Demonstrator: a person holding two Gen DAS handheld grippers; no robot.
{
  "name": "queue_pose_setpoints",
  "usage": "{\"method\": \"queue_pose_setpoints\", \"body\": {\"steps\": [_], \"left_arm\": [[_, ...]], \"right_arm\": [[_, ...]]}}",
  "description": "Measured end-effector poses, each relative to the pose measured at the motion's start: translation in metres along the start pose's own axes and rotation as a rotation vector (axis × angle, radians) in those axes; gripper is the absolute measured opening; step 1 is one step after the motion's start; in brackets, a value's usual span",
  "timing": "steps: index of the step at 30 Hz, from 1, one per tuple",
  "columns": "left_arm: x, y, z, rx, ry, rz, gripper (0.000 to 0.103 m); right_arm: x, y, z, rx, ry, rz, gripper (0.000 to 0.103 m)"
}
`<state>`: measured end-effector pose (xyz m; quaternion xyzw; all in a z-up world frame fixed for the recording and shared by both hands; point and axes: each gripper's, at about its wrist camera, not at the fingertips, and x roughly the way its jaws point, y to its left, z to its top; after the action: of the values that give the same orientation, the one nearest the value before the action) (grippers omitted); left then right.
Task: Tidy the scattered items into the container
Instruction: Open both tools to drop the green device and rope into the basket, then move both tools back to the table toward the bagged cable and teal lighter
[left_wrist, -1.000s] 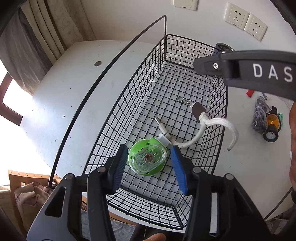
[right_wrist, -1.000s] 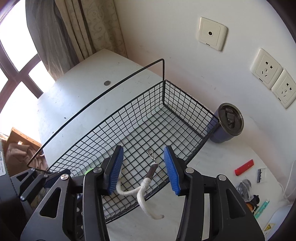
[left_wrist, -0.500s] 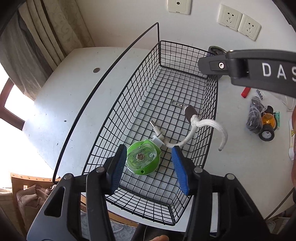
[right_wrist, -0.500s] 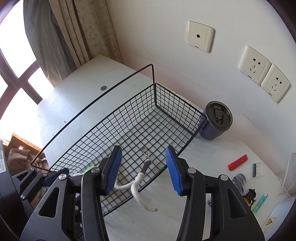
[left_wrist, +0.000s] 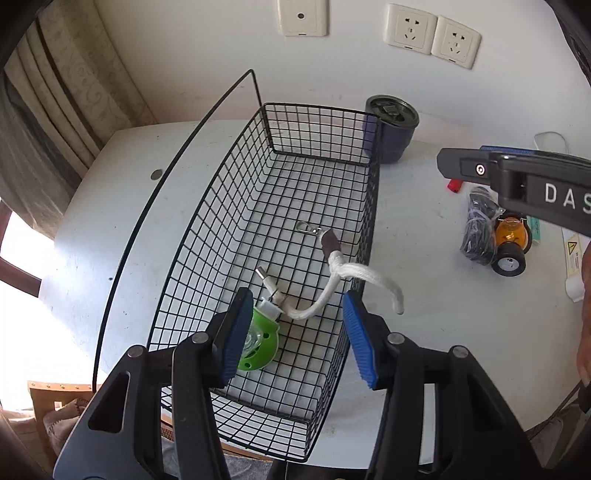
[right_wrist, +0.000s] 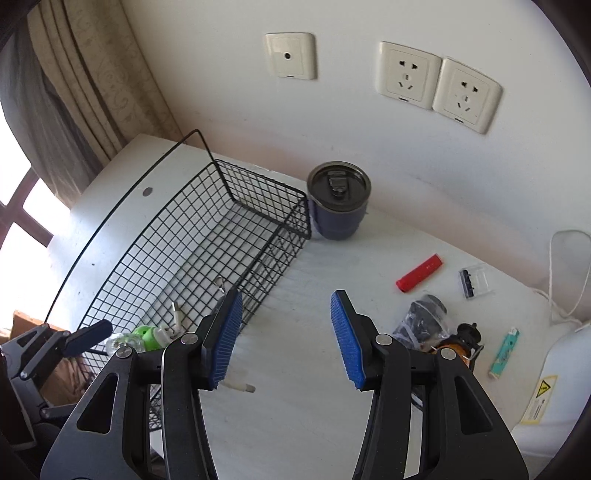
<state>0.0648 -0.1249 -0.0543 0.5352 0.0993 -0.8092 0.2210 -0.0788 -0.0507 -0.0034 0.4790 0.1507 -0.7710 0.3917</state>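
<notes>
Shifted since the earlier frames: the right gripper (right_wrist: 286, 339) has swung off the wire basket (left_wrist: 236, 206) toward the loose items, and its ribbed blue jaws now frame bare white surface (right_wrist: 295, 280) at lower centre of the right view, standing wide and empty. Left gripper (left_wrist: 295, 332), same black frame and ribbed blue pads, hangs over the basket's near end with jaws moderately apart, holding nothing. Basket: black wire grid, long and rectangular, with a thin arched handle, occupying the centre of the left view. Contents: a round green plastic device (left_wrist: 260, 341) with a clear dome, partly behind the left pad; a white plug piece (left_wrist: 271, 291) touching it; a white braided rope (left_wrist: 354, 275), knotted, with a brown sleeve and metal clip, one end draped over the basket's right wall. Still outside, right half of the right view: red rectangular bar (right_wrist: 419, 273), small clear case (right_wrist: 474, 281), crinkled dark bag (right_wrist: 423, 319), orange toy (right_wrist: 460, 345) partly hidden, teal lighter (right_wrist: 505, 350). Dark blue tumbler (right_wrist: 339, 199) with glossy lid stands just beside the basket's far corner.
</notes>
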Motion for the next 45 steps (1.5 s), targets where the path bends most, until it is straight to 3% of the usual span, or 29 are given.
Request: {"method": "queue_pose_setpoints", "body": {"steps": [13, 24, 45], "left_arm": [[0.003, -0.078, 0.027, 0.201, -0.013, -0.101, 0.046], [0.005, -0.129, 0.034, 0.332, -0.018, -0.152, 0.046], [0.035, -0.174, 0.051, 0.402, 0.023, -0.194, 0.046]], "right_arm": [[-0.036, -0.085, -0.044, 0.242, -0.039, -0.142, 0.050], [-0.059, -0.133, -0.082, 0.365, -0.057, -0.219, 0.050], [-0.064, -0.176, -0.116, 0.499, -0.025, -0.284, 0.050]]}}
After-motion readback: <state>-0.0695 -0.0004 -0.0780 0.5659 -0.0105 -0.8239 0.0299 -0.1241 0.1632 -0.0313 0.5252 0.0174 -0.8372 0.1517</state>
